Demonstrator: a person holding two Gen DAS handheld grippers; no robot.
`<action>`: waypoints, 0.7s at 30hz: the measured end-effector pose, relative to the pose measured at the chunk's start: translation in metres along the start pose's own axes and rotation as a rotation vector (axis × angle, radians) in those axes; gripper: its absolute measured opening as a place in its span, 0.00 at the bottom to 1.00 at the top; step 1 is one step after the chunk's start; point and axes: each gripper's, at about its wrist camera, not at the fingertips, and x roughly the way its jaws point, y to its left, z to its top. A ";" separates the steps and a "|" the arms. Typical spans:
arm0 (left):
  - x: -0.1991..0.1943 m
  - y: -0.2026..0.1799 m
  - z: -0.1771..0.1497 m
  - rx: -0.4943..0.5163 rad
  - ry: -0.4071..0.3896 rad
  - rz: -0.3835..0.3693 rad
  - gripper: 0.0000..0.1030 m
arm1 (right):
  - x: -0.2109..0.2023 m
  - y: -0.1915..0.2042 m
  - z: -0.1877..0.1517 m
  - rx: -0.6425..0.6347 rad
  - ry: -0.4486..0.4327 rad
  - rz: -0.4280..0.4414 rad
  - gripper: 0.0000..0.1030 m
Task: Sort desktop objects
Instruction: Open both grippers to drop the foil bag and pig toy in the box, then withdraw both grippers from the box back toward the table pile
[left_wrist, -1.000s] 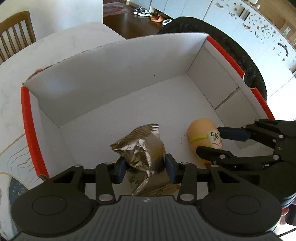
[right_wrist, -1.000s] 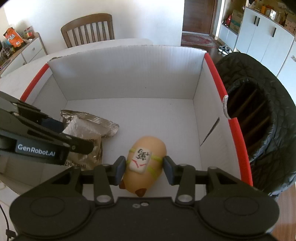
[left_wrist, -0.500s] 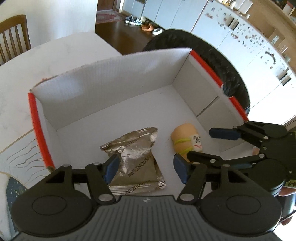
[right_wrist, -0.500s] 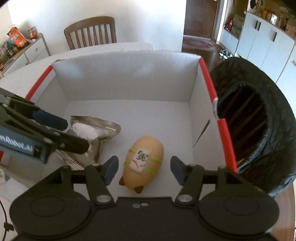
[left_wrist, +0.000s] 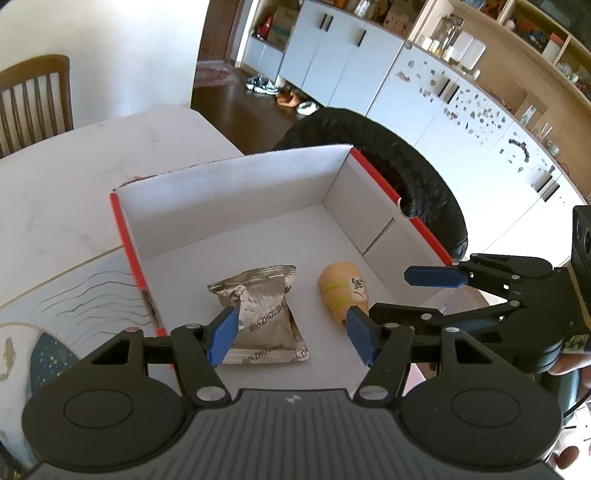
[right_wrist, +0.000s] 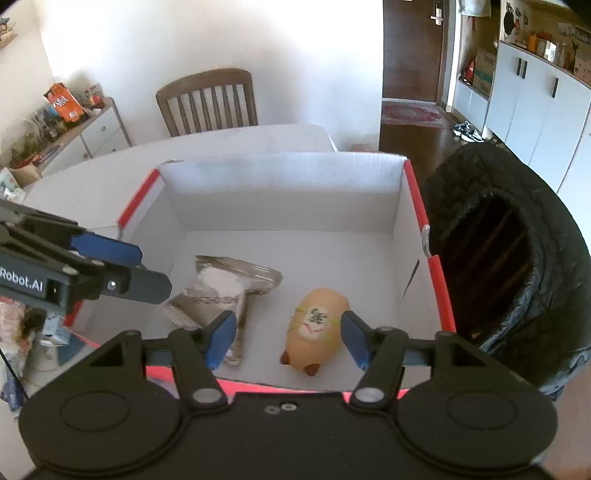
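Note:
A silver foil snack packet (left_wrist: 258, 314) and a peach toy pig (left_wrist: 341, 293) lie on the floor of a white cardboard box with red rims (left_wrist: 229, 192). My left gripper (left_wrist: 291, 339) is open and empty, above the box's near edge, with the packet below its left finger. My right gripper (right_wrist: 286, 341) is open and empty above the near rim, the pig (right_wrist: 317, 328) below it. The packet shows in the right wrist view (right_wrist: 229, 291). Each gripper appears in the other's view, the right (left_wrist: 432, 291) and the left (right_wrist: 122, 266).
A black-lined waste bin (right_wrist: 517, 266) stands right of the box. The box rests on a white marble table (left_wrist: 55, 192). A wooden chair (right_wrist: 207, 99) stands at the table's far side. Clutter (right_wrist: 22, 325) lies left of the box.
Both grippers opened, letting go of the packet and the pig, which now lie on the box floor. Both grippers rose and drew back from the box.

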 end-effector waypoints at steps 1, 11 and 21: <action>-0.003 0.000 -0.002 -0.008 -0.006 -0.003 0.62 | -0.003 0.002 0.000 -0.002 -0.007 0.004 0.60; -0.051 0.006 -0.030 -0.008 -0.083 -0.023 0.62 | -0.027 0.035 -0.008 0.009 -0.051 0.014 0.60; -0.111 0.016 -0.067 0.083 -0.221 0.069 0.74 | -0.050 0.087 -0.021 0.016 -0.108 0.014 0.69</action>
